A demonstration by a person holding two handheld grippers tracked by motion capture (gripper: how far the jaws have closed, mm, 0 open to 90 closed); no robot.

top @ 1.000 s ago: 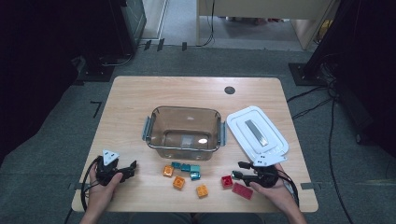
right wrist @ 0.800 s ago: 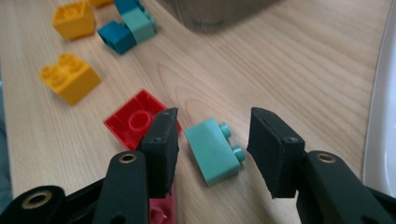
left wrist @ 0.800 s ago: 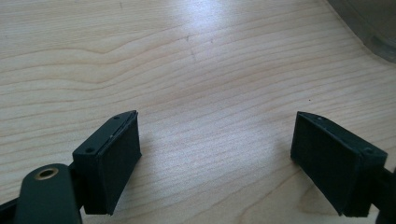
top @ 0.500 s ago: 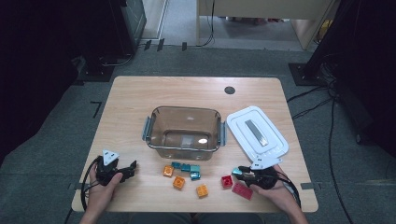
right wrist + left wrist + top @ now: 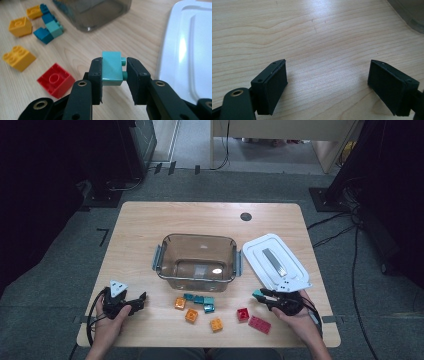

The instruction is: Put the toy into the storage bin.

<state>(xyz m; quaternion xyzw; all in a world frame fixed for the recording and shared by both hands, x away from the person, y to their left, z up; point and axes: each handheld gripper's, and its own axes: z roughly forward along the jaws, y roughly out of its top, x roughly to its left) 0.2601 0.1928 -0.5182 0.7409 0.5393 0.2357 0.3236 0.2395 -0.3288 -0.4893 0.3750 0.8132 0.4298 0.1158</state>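
Note:
My right gripper (image 5: 260,295) (image 5: 113,75) is shut on a small teal brick (image 5: 111,68), held just above the table with its studs against the right jaw. It hovers beside a white lid (image 5: 272,262) (image 5: 187,50). A red square brick (image 5: 243,314) (image 5: 55,80) and a flat red brick (image 5: 259,324) lie close by. My left gripper (image 5: 141,299) (image 5: 328,85) rests open at the table's front left, with bare wood between its jaws. A clear brown container (image 5: 199,237) (image 5: 92,12) stands in the middle.
Orange bricks (image 5: 191,315) (image 5: 18,58) and a cluster of teal and blue bricks (image 5: 200,301) (image 5: 48,31) lie in front of the container. The table's front edge (image 5: 210,346) runs just behind both hands. A round hole (image 5: 245,216) sits at the back.
My right gripper has shifted slightly left and toward the container with the teal brick between its jaws. The left gripper has stayed put.

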